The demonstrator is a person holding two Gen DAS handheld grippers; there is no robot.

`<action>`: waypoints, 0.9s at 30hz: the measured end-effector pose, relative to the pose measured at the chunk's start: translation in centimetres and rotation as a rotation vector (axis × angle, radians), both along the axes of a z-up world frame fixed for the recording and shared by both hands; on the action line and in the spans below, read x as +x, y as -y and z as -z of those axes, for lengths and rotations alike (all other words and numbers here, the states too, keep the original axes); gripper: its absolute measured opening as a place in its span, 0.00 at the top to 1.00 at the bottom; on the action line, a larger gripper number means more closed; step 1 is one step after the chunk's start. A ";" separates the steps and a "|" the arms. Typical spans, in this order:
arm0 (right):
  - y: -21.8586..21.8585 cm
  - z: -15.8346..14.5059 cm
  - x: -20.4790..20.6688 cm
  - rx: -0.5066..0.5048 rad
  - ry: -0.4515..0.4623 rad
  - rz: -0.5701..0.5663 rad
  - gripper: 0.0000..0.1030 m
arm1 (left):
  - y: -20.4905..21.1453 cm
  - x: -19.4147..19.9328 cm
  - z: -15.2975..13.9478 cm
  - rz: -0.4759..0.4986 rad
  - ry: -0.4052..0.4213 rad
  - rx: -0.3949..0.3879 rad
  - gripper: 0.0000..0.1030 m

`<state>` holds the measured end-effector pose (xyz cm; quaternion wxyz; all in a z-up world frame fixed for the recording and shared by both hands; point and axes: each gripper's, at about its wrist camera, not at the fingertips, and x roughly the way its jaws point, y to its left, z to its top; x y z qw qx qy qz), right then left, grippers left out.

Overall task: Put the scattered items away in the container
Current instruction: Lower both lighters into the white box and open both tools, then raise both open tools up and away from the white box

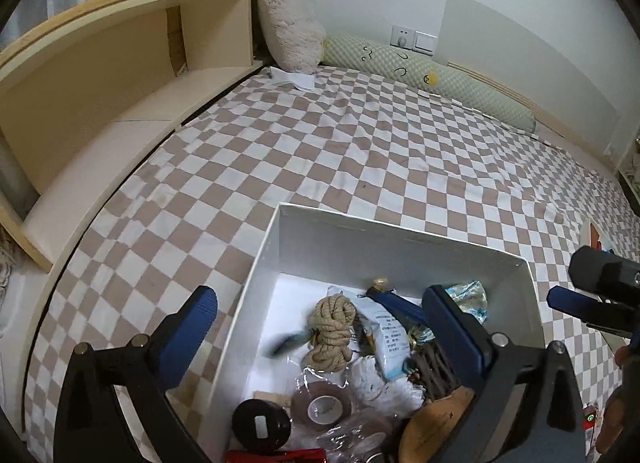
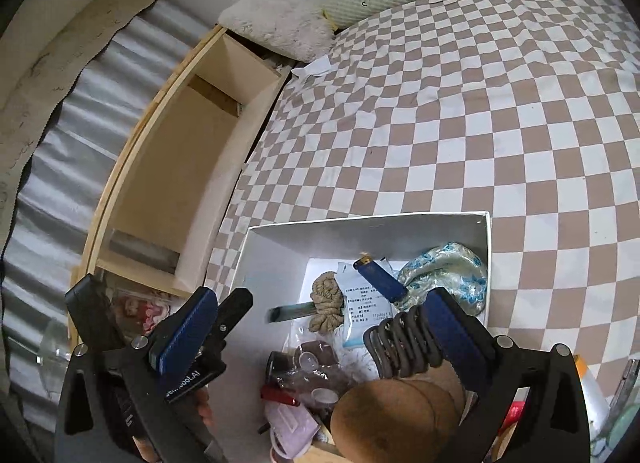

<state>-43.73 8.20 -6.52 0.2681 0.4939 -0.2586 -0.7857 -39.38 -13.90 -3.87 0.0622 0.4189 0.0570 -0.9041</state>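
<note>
White cardboard box [image 1: 400, 247], open-topped, on a brown-and-white checked bedsheet [image 1: 320, 151]; contents crowded toward the near end. Held inside: coil of tan rope [image 1: 330, 333], blue lighter [image 2: 380, 281], printed sachet [image 1: 390, 337], rolls of brown tape [image 1: 324, 407], black round tin [image 1: 261, 425], dark spring [image 2: 404, 343], cork discs [image 2: 392, 415], pale blue patterned pouch [image 2: 444, 279] at the far right corner. One small dark item [image 1: 286, 343], motion-blurred, lies just left of the rope, apparently dropping. Left gripper [image 1: 320, 327]: jaws spread wide above the box, nothing held. Right gripper [image 2: 320, 323]: likewise released and empty, over the near rim. No loose items visible on the sheet. Advice: let the item settle, lift both grippers straight up clear of the walls, then scan outside the box.
</note>
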 end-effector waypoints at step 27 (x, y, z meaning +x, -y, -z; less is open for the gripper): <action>-0.4 -3.0 5.4 0.096 -0.033 -0.040 0.00 | -2.5 5.7 -4.1 0.064 -0.044 -0.002 0.00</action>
